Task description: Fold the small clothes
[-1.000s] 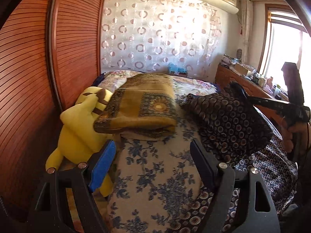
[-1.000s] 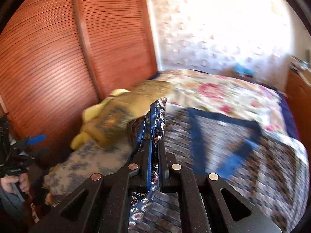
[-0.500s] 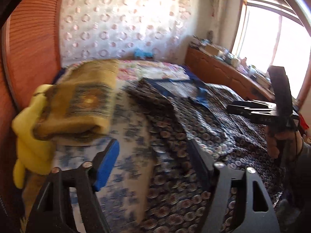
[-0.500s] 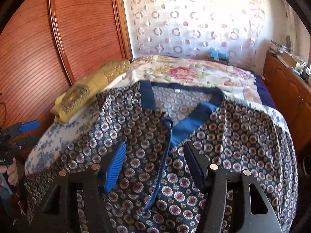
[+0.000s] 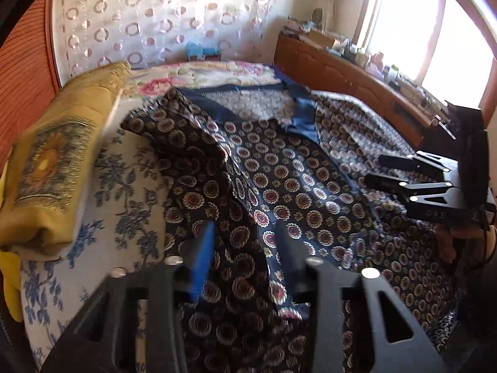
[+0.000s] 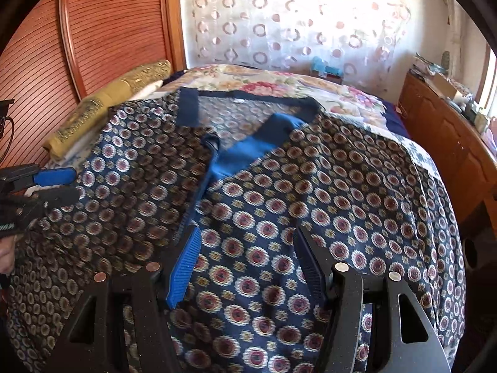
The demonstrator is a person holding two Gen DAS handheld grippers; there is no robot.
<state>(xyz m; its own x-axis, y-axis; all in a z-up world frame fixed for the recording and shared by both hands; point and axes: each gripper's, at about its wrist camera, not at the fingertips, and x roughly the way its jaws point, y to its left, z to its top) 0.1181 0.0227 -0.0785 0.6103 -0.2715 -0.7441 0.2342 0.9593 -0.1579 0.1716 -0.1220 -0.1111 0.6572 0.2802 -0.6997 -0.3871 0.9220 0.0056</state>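
A dark blue garment with round medallion print and plain blue trim lies spread open on the bed, its neckline at the far side. It also fills the left wrist view. My right gripper is open and empty, hovering just above the garment's front, near its centre edge. My left gripper is open and empty over a raised fold at the garment's left side. Each gripper shows in the other's view: the left at the far left, the right at the right.
A folded mustard-yellow blanket lies on the bed's left side next to a yellow plush toy. A wooden slatted wardrobe stands left. A wooden cabinet with clutter runs along the right under a window.
My right gripper let go of the garment, which now lies spread on the bed, and opened. My left gripper swung right over the garment and its fingers have come closer together.
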